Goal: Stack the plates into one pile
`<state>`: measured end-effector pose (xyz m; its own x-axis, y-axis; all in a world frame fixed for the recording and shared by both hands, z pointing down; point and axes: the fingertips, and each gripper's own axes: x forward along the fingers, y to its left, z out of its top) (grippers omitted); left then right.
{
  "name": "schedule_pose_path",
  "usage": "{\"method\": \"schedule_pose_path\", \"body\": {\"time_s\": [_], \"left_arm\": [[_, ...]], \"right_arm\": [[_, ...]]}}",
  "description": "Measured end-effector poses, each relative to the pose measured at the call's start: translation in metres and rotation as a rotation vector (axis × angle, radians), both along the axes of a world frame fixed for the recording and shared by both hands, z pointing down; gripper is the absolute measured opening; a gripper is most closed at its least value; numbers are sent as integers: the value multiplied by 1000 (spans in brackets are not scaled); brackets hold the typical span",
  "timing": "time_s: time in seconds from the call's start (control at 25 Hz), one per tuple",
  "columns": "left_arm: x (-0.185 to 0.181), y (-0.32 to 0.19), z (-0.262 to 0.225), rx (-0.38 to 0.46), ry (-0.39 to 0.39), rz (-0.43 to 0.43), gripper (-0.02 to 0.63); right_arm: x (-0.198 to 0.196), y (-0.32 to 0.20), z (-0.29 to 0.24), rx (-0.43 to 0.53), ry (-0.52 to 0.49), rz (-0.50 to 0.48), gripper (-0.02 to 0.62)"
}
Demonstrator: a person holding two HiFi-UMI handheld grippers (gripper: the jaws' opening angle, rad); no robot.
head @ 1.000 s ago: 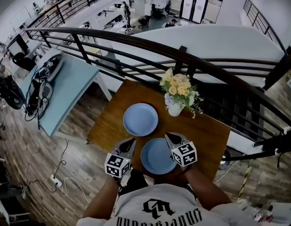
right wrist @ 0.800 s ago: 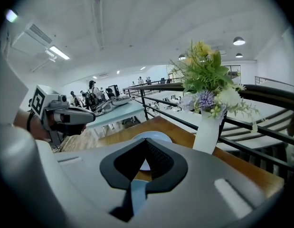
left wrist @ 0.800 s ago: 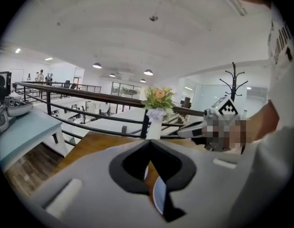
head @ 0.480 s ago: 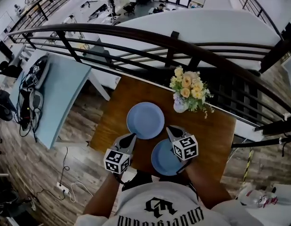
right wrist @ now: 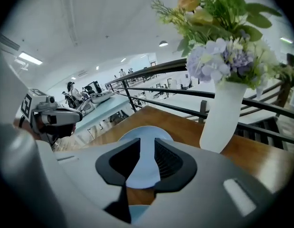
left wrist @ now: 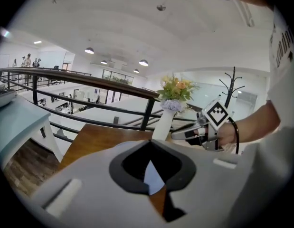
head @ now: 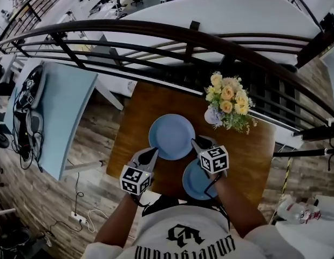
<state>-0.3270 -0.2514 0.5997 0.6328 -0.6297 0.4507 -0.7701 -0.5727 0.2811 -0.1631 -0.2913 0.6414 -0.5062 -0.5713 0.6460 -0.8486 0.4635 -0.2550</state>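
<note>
Now two blue plates lie flat and apart on the wooden worktop [head: 135, 117]: the far plate [head: 171, 136] near its middle, the near plate [head: 197, 182] by the person's edge. The left tongs [head: 151, 153] are closed on nothing, tips just beside the far plate's near-left rim. The right tongs [head: 197, 143] have just been opening and stand parted and empty at the far plate's near-right rim. The near plate lies partly beneath that gripper's body, the far plate straight ahead through the gap
</note>
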Motion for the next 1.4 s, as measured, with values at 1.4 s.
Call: {"method": "schedule_pose_path", "body": {"time_s": [1.4], "left_arm": [[6, -42, 80, -153, 13, 62, 46]], "right_arm": [[29, -37, 160, -323, 127, 118, 60]]}}
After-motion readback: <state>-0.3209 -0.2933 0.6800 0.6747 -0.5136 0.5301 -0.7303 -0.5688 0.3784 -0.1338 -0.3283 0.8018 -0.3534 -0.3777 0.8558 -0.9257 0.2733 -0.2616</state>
